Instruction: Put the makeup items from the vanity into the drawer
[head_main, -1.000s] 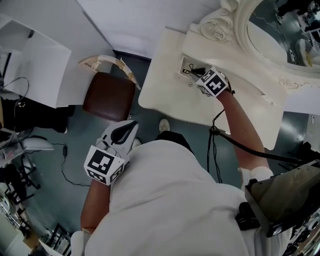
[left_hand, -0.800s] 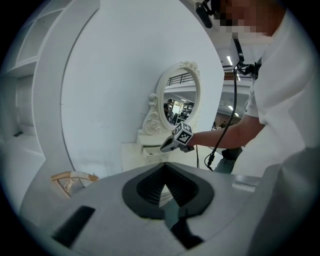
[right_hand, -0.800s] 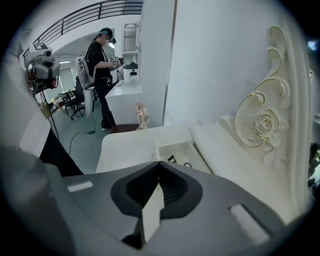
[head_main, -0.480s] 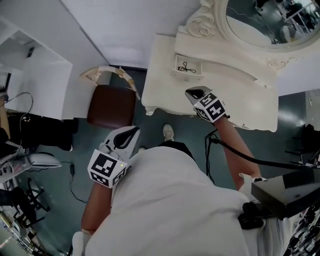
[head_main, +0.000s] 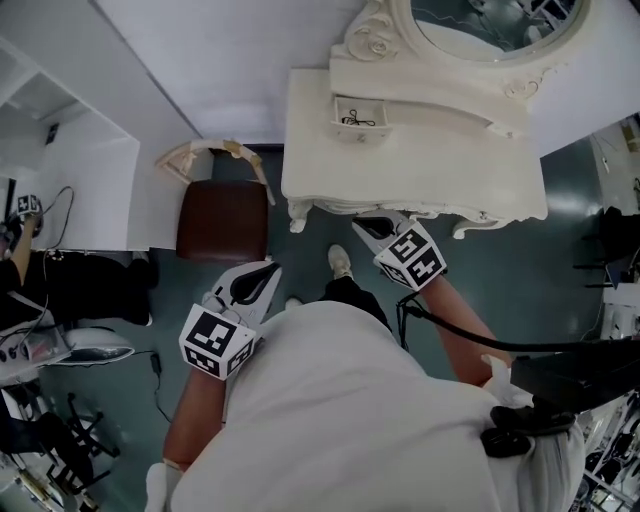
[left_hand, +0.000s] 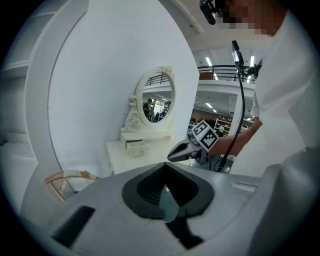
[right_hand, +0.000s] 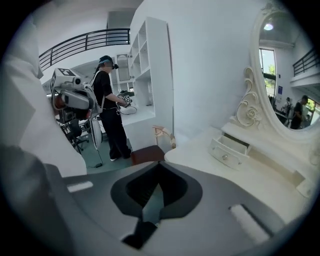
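Brown stool (head_main: 222, 218) beside vanity (head_main: 420, 172), drawer (head_main: 358, 116) open

Around the tabletop (head_main: 420, 172)
Drawer (head_main: 358, 133) sits on it, before the mirror (head_main: 490, 20); chair (head_main: 224, 215) stands to its left.

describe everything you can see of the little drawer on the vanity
The small drawer is cream white like the vanity and looks like painted wood, with one round knob on its front. It sits at the left end of the raised shelf below the mirror, rests on the vanity top, and is pulled open. Thin dark items lie inside; what they are cannot be told. Nothing else touches it.
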